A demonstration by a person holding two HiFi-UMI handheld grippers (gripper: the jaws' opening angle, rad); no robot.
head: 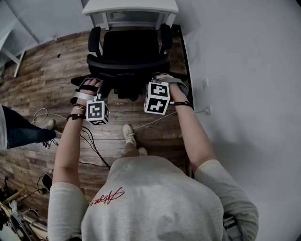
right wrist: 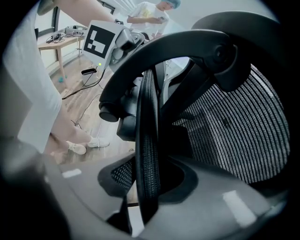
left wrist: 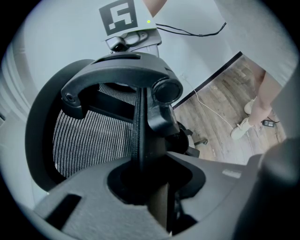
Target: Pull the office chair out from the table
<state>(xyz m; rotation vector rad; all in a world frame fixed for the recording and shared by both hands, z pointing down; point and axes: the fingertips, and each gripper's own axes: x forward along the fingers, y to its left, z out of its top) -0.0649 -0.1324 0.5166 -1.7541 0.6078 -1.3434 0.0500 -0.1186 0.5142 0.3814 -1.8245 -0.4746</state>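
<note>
Office chair (head: 129, 52), likely heavy but rolling: its stiff near backrest rim (left wrist: 139, 126) is pinched by left gripper (left wrist: 145, 187) and right gripper (right wrist: 147, 187).

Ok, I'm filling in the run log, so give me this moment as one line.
phase: grasp | left tongs: shut on chair back | right tongs: shut on chair back | chair: close to table

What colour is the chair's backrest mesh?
Black, finely ribbed backrest mesh; clearest in right gripper view.
</note>
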